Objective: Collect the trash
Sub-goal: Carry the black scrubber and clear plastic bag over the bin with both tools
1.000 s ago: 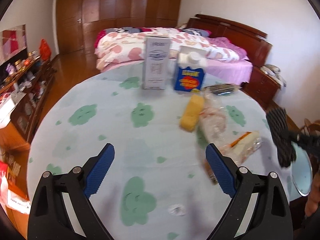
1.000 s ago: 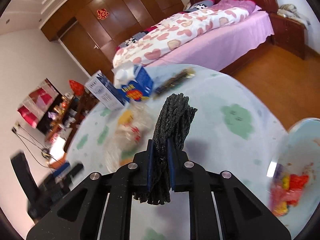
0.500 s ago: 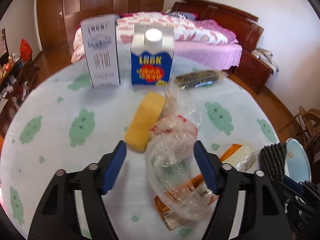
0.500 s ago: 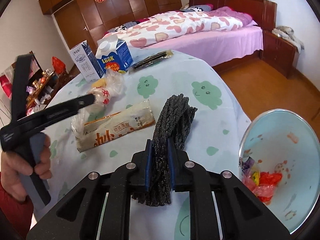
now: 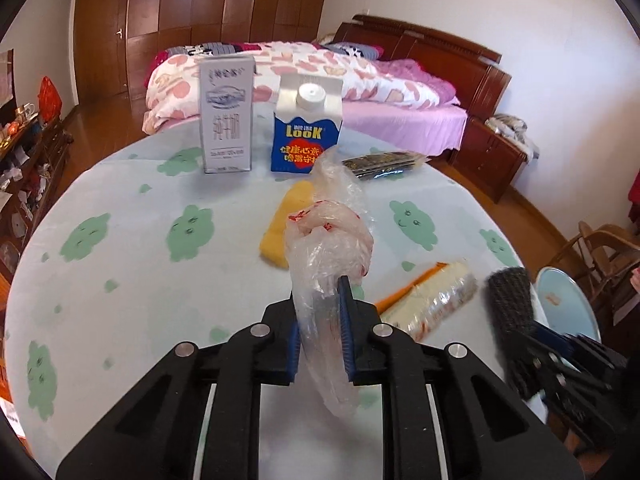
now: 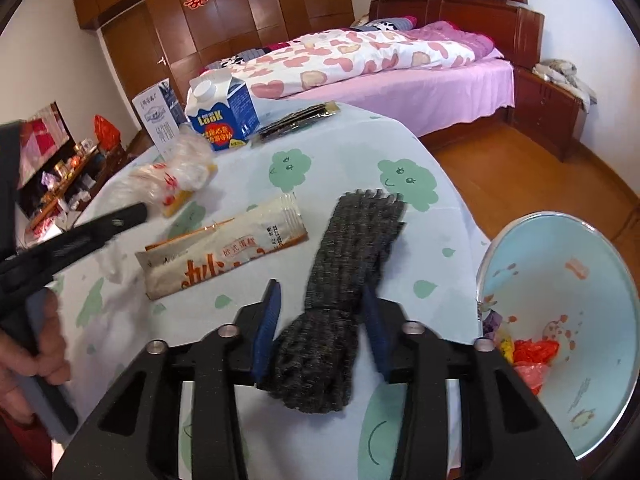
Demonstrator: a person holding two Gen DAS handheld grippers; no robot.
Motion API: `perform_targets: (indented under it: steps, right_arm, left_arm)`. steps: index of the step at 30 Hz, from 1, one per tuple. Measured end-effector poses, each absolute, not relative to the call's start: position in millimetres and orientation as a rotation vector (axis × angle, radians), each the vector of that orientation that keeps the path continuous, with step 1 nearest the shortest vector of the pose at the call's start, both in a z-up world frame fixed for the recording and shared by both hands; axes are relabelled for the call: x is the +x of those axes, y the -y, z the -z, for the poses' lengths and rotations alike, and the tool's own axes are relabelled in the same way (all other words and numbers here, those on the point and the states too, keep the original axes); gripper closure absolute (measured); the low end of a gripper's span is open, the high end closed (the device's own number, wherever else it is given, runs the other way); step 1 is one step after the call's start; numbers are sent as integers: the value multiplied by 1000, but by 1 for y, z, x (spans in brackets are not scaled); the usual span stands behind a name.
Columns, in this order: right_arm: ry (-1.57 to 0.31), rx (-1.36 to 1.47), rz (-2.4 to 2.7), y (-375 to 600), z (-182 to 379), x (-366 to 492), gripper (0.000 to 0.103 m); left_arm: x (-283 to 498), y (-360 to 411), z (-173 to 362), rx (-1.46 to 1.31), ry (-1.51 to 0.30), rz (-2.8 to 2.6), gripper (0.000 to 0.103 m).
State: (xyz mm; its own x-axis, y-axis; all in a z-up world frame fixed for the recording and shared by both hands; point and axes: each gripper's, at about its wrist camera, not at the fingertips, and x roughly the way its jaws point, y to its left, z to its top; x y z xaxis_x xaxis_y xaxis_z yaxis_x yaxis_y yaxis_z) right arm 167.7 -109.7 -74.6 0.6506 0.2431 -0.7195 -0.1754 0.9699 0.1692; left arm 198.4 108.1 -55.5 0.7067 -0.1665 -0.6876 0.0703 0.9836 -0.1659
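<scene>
My left gripper (image 5: 320, 296) is shut on a crumpled clear plastic bag (image 5: 328, 240) with red print, which stands up between its blue pads above the table. In the right wrist view the same bag (image 6: 172, 176) shows ahead of the left gripper (image 6: 120, 220). My right gripper (image 6: 320, 290) has its jaws opening. A dark grey knitted cloth (image 6: 352, 248) hangs loose between them, and the pads stand off its sides. A pale blue bin (image 6: 560, 280) holding coloured scraps stands just right of the table edge.
On the round cloth-covered table (image 5: 120, 240) lie a white and orange snack wrapper (image 6: 224, 252), a yellow block (image 5: 286, 224) and a dark flat packet (image 5: 380, 164). Behind them stand a white carton (image 5: 227, 116) and a blue carton (image 5: 306, 132). A bed and a wooden chair stand beyond.
The left gripper moved forward over the plastic bag and closed on it. The right gripper sank toward the table edge, and its jaws parted from the grey cloth.
</scene>
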Motion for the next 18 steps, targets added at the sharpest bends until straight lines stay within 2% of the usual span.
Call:
perform_targets:
  steps: [4, 18]
  right_arm:
    - [-807, 84, -257, 111, 70, 160, 84]
    - [-699, 95, -316, 116, 31, 109, 84]
  left_arm:
    - [172, -115, 48, -113, -744, 114, 87]
    - [107, -103, 19, -107, -676, 126, 87]
